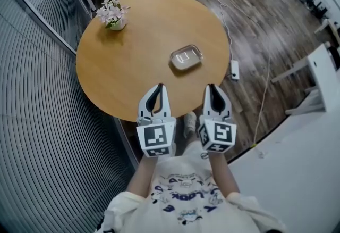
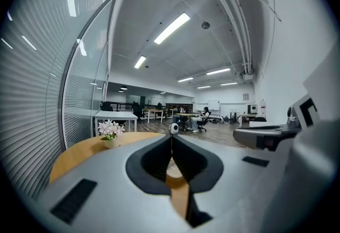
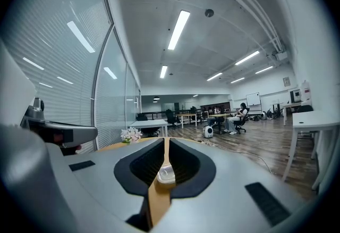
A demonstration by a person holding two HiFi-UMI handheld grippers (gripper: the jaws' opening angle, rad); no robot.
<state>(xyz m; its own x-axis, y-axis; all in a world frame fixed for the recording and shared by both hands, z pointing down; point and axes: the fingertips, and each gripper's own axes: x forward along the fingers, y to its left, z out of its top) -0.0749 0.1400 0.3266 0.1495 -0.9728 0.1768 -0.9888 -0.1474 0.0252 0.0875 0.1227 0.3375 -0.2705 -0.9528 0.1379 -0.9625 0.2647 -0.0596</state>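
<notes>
The left tool (image 1: 158,89) and the right tool (image 1: 212,88) are held side by side over the near edge of the round wooden worktop (image 1: 127,72), each with its jaws brought together on nothing. A small shallow tray (image 1: 186,57) is set beyond them, nearer the right tool; only bare wood is seen between. A pot of pale flowers (image 1: 113,15) is placed well apart at the far left rim. A white power strip (image 1: 234,69) is seen on the floor at the right.

The head view looks steeply down from above the person onto the round table (image 1: 133,67), with the left gripper (image 1: 157,87) and right gripper (image 1: 212,86) at lower centre. Each gripper view sits low near the table's edge, facing level across it into the office. All three views share the flowers (image 1: 112,14). The tray (image 1: 186,57) shows in the head view and the right gripper view.
</notes>
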